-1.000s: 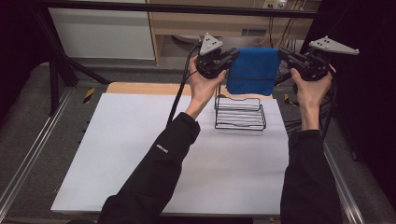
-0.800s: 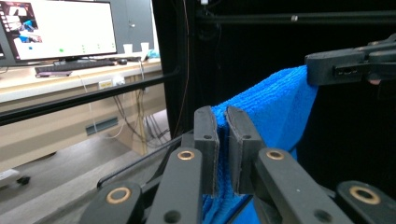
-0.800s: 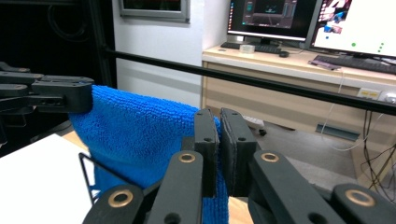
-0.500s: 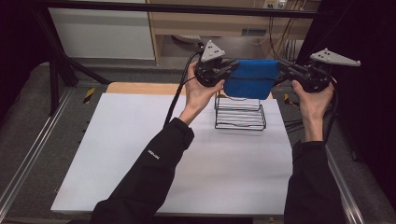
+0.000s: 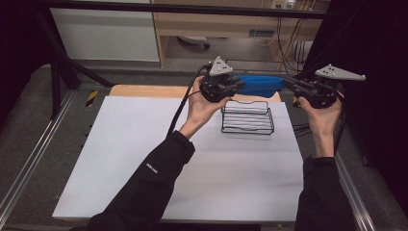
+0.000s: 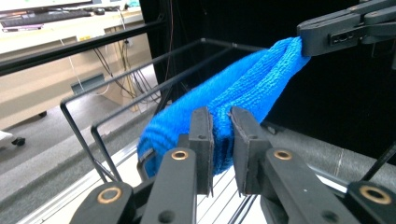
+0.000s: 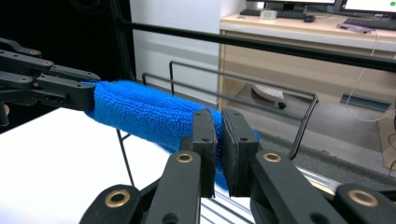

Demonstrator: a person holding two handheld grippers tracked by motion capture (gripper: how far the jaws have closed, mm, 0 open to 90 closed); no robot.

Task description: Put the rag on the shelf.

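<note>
White table (image 5: 144, 159), wooden desk beyond, wire rack (image 5: 248, 118) below.
Blue towel (image 5: 260, 85) stretched level between left gripper (image 5: 235, 84) and right gripper (image 5: 293, 84), both pinching its ends; the left's jaws had just been easing open.

There is one blue cloth (image 5: 260, 85), one wire rack (image 5: 248, 118), one white board (image 5: 144, 144), and two grippers: left (image 5: 235, 84), right (image 5: 291, 84).

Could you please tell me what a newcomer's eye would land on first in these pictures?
First, the bright blue fluffy microfibre cloth, stretched between the left claw and the right claw, each pinching one end above the far side of the table. Directly beneath it stands the black wire rack, on the white table top. The person's black sleeves reach in from the near edge.
</note>
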